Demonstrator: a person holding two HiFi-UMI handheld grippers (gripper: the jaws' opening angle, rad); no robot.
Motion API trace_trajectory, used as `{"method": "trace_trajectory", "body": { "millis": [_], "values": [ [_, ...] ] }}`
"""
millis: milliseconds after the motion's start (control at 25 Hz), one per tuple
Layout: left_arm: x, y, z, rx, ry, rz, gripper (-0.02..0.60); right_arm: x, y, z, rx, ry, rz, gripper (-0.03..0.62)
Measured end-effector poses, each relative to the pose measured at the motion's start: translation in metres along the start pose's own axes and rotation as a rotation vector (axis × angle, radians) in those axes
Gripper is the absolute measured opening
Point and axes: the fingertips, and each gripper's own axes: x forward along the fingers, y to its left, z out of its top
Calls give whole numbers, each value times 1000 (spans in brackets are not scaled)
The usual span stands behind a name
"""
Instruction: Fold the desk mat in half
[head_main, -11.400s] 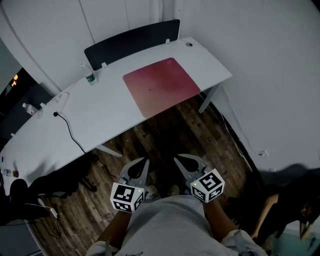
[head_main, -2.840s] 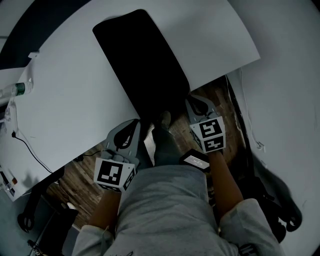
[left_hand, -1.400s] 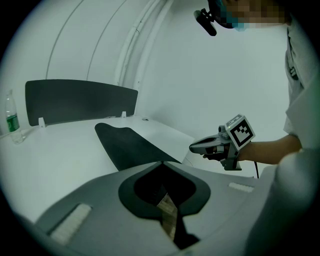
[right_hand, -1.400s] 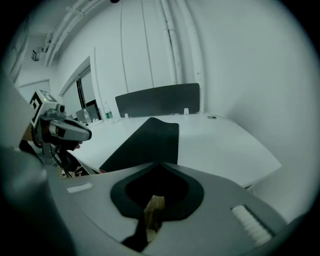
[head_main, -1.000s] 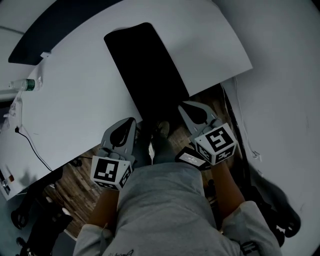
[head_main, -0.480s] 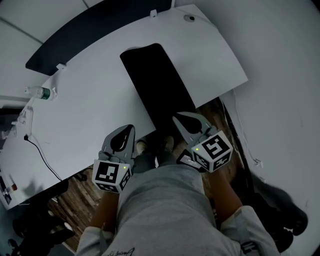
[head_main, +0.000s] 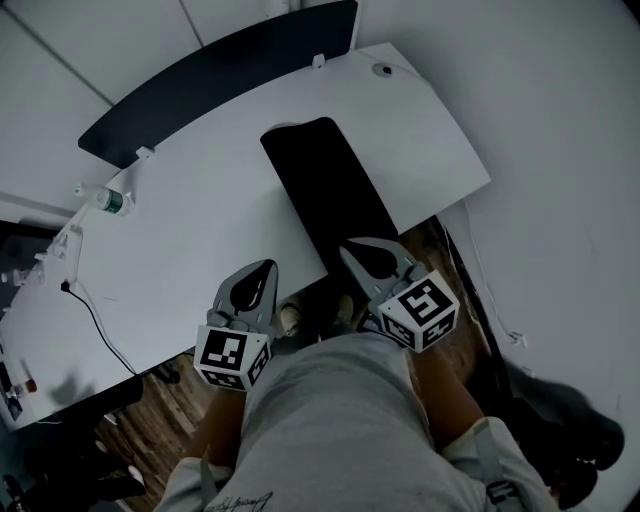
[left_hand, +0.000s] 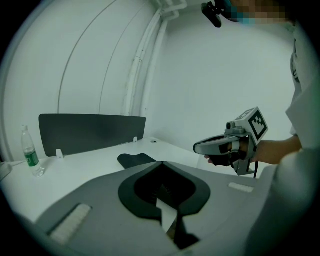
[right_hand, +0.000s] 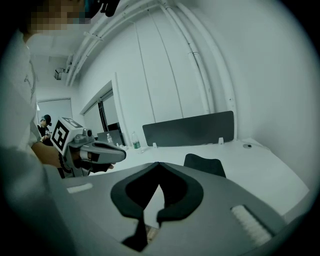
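The desk mat lies on the white desk as a narrow dark strip, doubled over, its near end at the desk's front edge. It also shows as a dark patch in the left gripper view and the right gripper view. My left gripper hovers over the desk's front edge, left of the mat, shut and holding nothing. My right gripper hangs just above the mat's near end, also shut and holding nothing. Each gripper appears in the other's view: the right gripper and the left gripper.
A dark partition panel runs along the desk's far edge. A water bottle stands at the far left, and a black cable trails over the left part. White walls close in on the right. Wooden floor lies under the desk.
Both grippers have drawn back from the mat's near end and risen. The mat, earlier spread out red side up, now lies folded into a dark strip.
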Motion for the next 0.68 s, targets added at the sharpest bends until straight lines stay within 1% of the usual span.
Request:
{"method": "trace_trajectory", "body": {
  "millis": [240, 480, 680],
  "values": [
    [-2, 3, 5, 5, -3, 10, 18, 5, 4, 9, -17, -4, 11, 5],
    [-4, 5, 11, 3, -25, 9, 18, 10, 4, 11, -22, -3, 15, 5],
    [-5, 1, 13, 5, -26, 2, 18, 10, 8, 10, -21, -1, 15, 5]
  ]
}}
